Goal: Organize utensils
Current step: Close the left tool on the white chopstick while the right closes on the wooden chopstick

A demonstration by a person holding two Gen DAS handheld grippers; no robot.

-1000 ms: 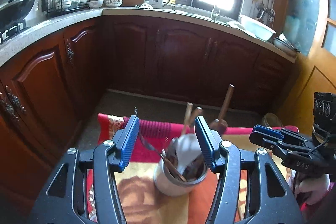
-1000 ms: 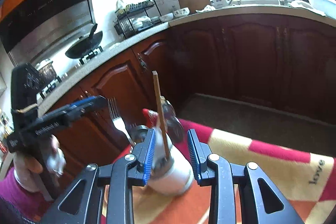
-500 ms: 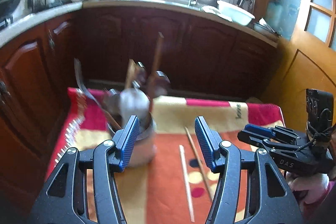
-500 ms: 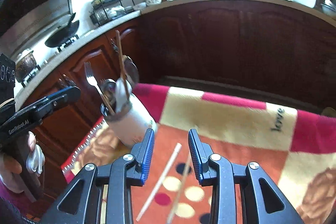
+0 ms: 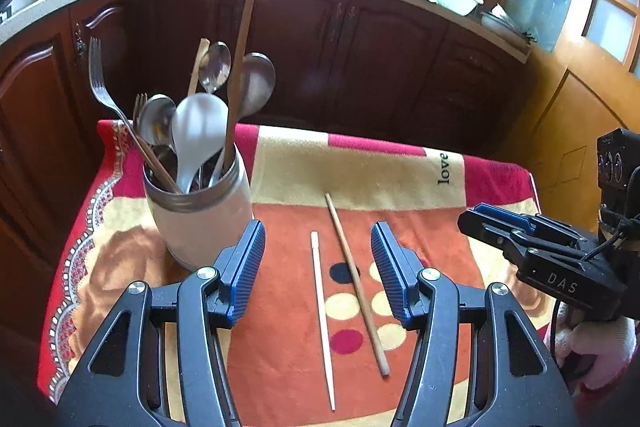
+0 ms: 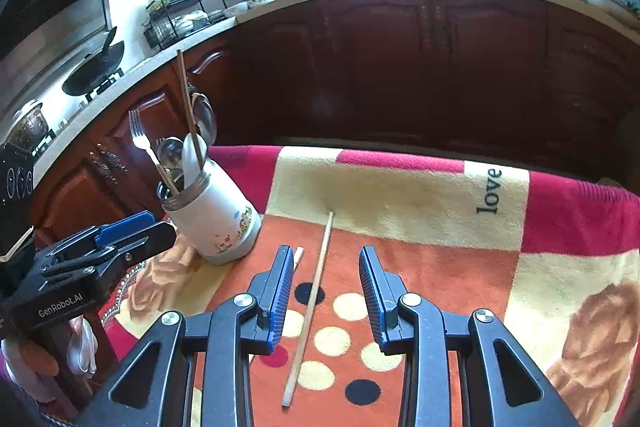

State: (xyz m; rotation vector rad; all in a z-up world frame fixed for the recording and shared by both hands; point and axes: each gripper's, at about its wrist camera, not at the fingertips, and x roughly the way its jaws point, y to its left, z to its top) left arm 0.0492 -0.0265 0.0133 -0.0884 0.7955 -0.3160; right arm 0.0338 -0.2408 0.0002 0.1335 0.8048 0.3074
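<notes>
Chopsticks, one pale (image 5: 322,315) and one brown (image 5: 356,283), lie loose on the cloth (image 5: 360,167), right of the holder (image 5: 200,215) full of spoons and forks. They look light, stiff, thin and apt to roll; pinch mid-shaft. The left gripper (image 5: 318,263) is open wide, empty, above both. The right gripper (image 6: 322,291), narrower, straddles the brown one without touching.

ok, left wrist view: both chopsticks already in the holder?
No. The two chopsticks, one pale and one brown, lie loose on the blanket right of the utensil holder.
</notes>
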